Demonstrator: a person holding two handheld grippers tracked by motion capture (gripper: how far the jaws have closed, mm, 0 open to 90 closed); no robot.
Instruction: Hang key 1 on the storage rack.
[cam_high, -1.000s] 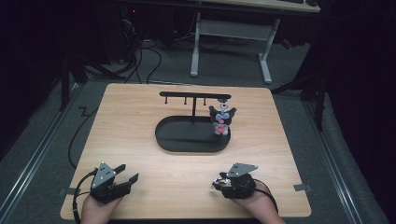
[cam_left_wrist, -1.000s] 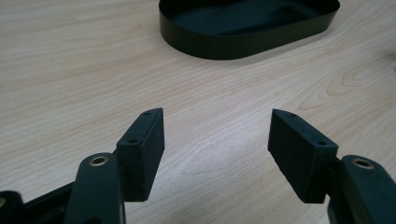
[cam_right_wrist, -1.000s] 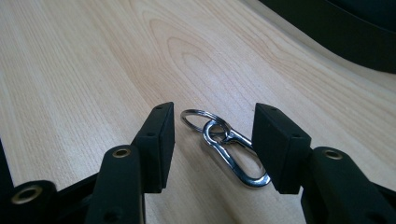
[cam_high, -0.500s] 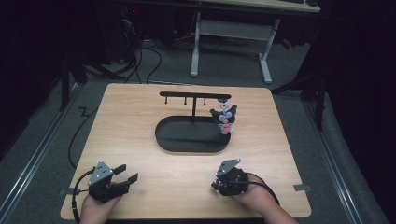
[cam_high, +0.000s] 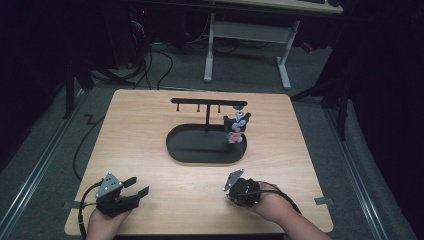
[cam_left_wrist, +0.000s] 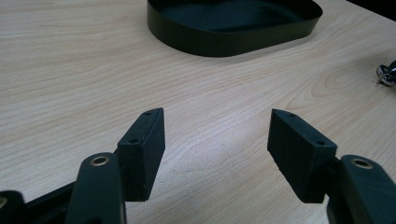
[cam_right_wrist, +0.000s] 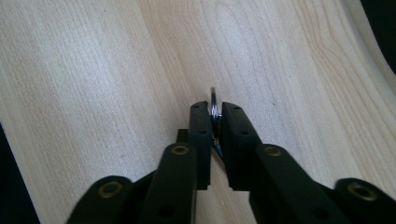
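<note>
The right gripper (cam_right_wrist: 212, 112) is clenched on a thin metal ring (cam_right_wrist: 213, 103); its jaws have just been closing, w/ the ring between them, edge up, so it looks like a key ring picked off the desk (cam_high: 150, 140). In the high view the right gripper (cam_high: 235, 189) sits near the desk's front edge, tipped on its side, prob. so the flat ring fits between the pads. The left gripper (cam_left_wrist: 215, 140) is released, nothing in it; it rests low over the wood at the front left (cam_high: 131, 186), just waiting. Further back stands a black tray (cam_high: 200, 150) w/ a hook rack (cam_high: 207, 102) on a post; a small toy charm (cam_high: 236, 127) hangs at the rack's right end. I guess the ring is meant for a free hook next.
</note>
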